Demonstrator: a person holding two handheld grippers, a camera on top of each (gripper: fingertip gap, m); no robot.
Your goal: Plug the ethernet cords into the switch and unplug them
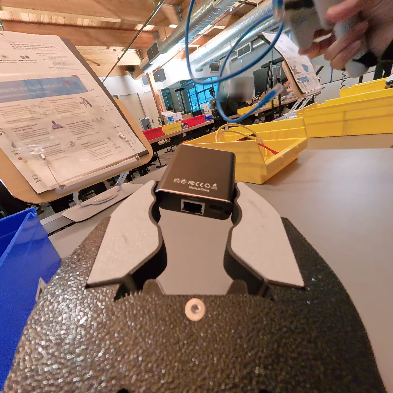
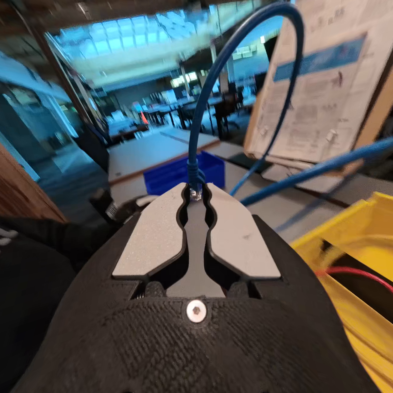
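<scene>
In the left wrist view my left gripper (image 1: 195, 189) is shut on a small black switch (image 1: 197, 176), held between the fingertips with its empty port (image 1: 192, 207) facing the camera. In the right wrist view my right gripper (image 2: 196, 187) is shut on the clear plug (image 2: 196, 194) of a blue ethernet cord (image 2: 214, 85), which loops up and away. The same blue cord (image 1: 191, 53) hangs at the top of the left wrist view from the other gripper (image 1: 306, 23), held in a hand; its free plug (image 1: 271, 93) dangles in the air.
A yellow bin (image 1: 251, 161) behind the switch holds cream and red cords; it also shows in the right wrist view (image 2: 350, 234). A blue bin (image 1: 19, 255) stands at the left. A document stand with a printed sheet (image 1: 63, 119) rises at the left. More yellow bins (image 1: 350, 110) lie at the right.
</scene>
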